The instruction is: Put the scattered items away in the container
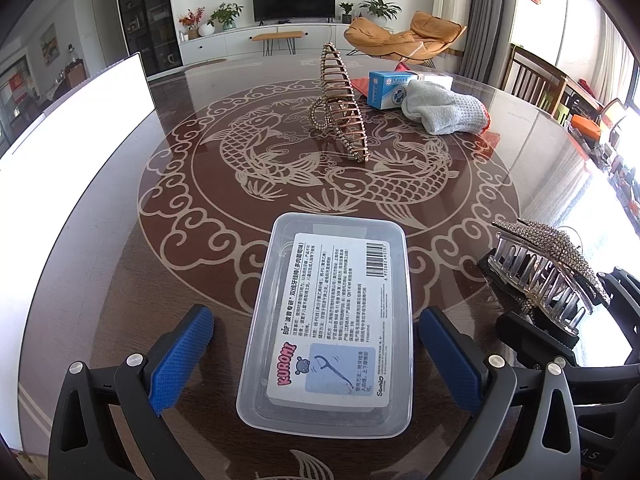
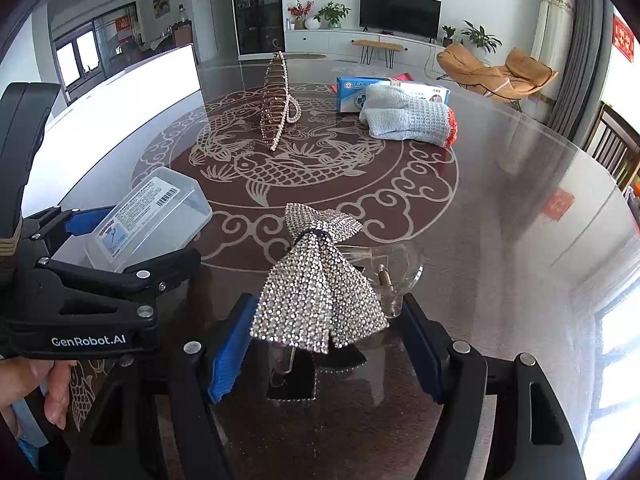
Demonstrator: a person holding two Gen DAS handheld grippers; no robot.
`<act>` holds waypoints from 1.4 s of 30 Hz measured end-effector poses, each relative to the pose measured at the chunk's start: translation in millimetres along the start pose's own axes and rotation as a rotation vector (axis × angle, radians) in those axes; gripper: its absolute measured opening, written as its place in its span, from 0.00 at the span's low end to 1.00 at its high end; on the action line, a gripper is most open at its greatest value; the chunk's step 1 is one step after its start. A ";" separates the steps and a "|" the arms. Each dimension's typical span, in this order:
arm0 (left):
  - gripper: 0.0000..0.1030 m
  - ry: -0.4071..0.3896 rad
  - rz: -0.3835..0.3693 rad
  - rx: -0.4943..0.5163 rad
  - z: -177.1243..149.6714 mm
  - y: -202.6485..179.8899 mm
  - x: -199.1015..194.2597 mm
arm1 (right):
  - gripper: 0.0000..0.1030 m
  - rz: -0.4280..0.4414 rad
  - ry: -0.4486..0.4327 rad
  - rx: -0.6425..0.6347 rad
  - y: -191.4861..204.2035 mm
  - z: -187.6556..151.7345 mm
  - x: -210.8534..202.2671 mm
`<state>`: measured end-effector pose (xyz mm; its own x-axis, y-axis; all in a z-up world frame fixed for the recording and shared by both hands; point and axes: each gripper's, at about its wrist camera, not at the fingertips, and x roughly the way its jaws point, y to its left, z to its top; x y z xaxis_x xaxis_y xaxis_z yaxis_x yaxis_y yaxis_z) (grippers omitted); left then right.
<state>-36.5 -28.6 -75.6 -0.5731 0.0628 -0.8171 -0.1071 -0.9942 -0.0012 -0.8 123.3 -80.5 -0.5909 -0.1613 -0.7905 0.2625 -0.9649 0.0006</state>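
Clear plastic, the tub [image 1: 326, 320] sits on the near part of the table [image 1: 192, 240], label showing through it, lying between the blue pads of the left gripper [image 1: 316, 360]. Those jaws stand wide, with a gap to the tub wall on each side, so nothing is held there; it looks set to steady the tub, no more.

Just to the tub's right is the sparkly bow clip [image 2: 316, 280], a rhinestone bow on a clear claw. The right gripper [image 2: 326, 356] has its jaws well apart around it. The left pad seems close to the bow's edge, but from this angle I cannot tell whether it touches; the right pad stands clear of it, so I read the clip as not yet gripped.

To do this pick well, I would close on the stiff clear body below the bow and not on the floppy rhinestone cloth, which may fold and slip. A slow squeeze, square across the claw, should keep it from springing open or skating on the glossy top. Then lift straight and cross left over the tub rim while the other gripper pins the tub.

Farther back a gold clip [image 1: 340, 104] stands on edge at the middle of the table, and beyond it a grey cloth [image 1: 444, 110] lies against a blue box [image 1: 386, 88].
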 end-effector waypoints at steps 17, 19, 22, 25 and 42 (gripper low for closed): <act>1.00 0.001 0.007 -0.002 1.3 -1.2 0.4 | 0.70 -0.001 0.000 0.000 -1.4 -1.3 -0.8; 1.00 0.001 0.007 -0.002 0.7 -1.9 0.5 | 0.71 0.006 0.001 0.002 -2.7 -1.1 -0.7; 1.00 0.000 0.007 -0.002 0.3 -2.4 0.7 | 0.71 0.006 0.001 0.002 -2.9 -1.1 -0.9; 1.00 0.000 0.006 -0.003 0.4 -2.3 0.8 | 0.71 0.007 0.001 0.003 -3.0 -1.1 -0.9; 1.00 0.000 0.007 -0.007 0.1 -2.5 1.5 | 0.71 0.003 0.001 0.001 -2.6 -1.2 -1.2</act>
<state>-37.2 -26.1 -76.8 -0.5739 0.0557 -0.8170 -0.0974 -0.9952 0.0005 0.2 126.3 -80.3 -0.5895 -0.1644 -0.7908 0.2637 -0.9646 0.0039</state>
